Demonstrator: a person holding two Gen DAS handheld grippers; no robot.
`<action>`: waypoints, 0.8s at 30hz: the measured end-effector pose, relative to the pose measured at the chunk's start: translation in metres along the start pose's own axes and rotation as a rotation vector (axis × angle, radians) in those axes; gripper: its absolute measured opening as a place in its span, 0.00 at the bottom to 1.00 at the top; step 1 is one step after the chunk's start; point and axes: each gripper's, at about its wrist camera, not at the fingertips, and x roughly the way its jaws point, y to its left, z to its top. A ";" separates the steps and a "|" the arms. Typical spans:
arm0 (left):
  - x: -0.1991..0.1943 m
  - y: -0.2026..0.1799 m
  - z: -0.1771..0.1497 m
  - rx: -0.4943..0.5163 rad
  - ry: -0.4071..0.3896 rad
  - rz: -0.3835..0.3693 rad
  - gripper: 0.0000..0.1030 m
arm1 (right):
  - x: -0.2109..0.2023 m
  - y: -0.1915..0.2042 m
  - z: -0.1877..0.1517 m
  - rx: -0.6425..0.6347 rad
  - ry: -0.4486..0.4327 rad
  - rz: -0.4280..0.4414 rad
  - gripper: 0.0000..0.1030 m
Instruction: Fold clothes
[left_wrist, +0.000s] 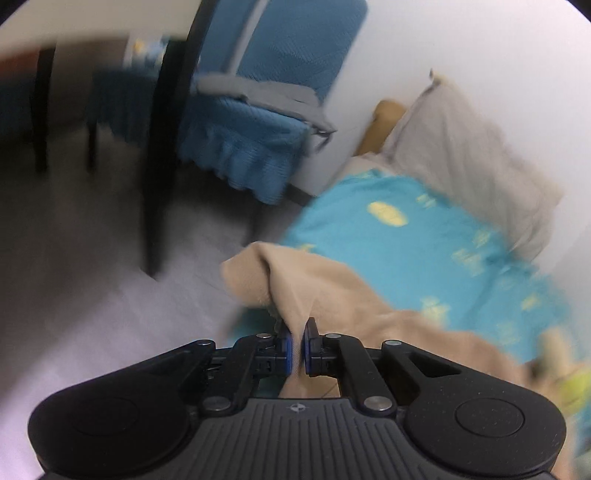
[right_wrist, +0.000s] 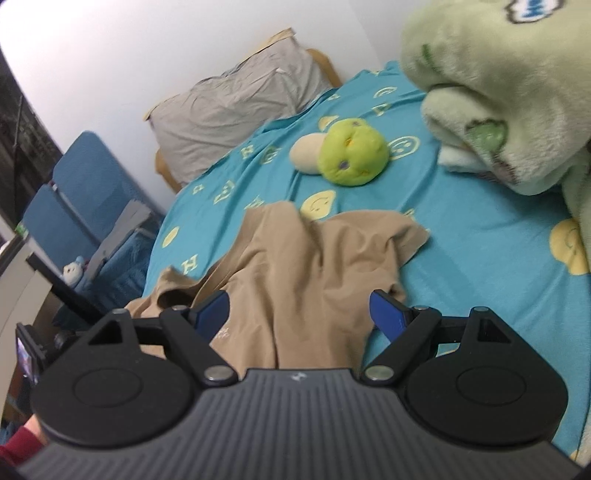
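Note:
A tan garment (right_wrist: 306, 266) lies crumpled on the turquoise bed sheet (right_wrist: 480, 236), spread toward the bed's near left edge. In the left wrist view the same tan garment (left_wrist: 332, 280) rises in a pinched fold. My left gripper (left_wrist: 297, 347) is shut on that fold at the bed's edge, lifting it a little. My right gripper (right_wrist: 299, 314) hovers low over the near end of the garment, open wide, with cloth below the gap and nothing held between its blue fingers (right_wrist: 386, 308).
A green plush toy (right_wrist: 351, 151) and a cream one lie mid-bed. A grey pillow (right_wrist: 236, 99) rests at the headboard, a pale green fleece blanket (right_wrist: 509, 85) at far right. Beside the bed stand a blue covered chair (left_wrist: 266, 110) and a black table leg (left_wrist: 162, 155). A red sleeve (right_wrist: 18, 448) shows bottom left.

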 end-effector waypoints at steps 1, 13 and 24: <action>0.002 -0.004 -0.001 0.045 0.011 0.053 0.06 | -0.001 -0.002 0.001 0.008 -0.007 -0.003 0.82; -0.106 -0.043 -0.022 0.263 -0.059 0.110 0.79 | -0.016 -0.004 0.004 -0.033 -0.068 -0.010 0.82; -0.289 -0.094 -0.131 0.318 -0.186 -0.159 1.00 | -0.030 -0.033 0.014 0.107 -0.066 0.024 0.82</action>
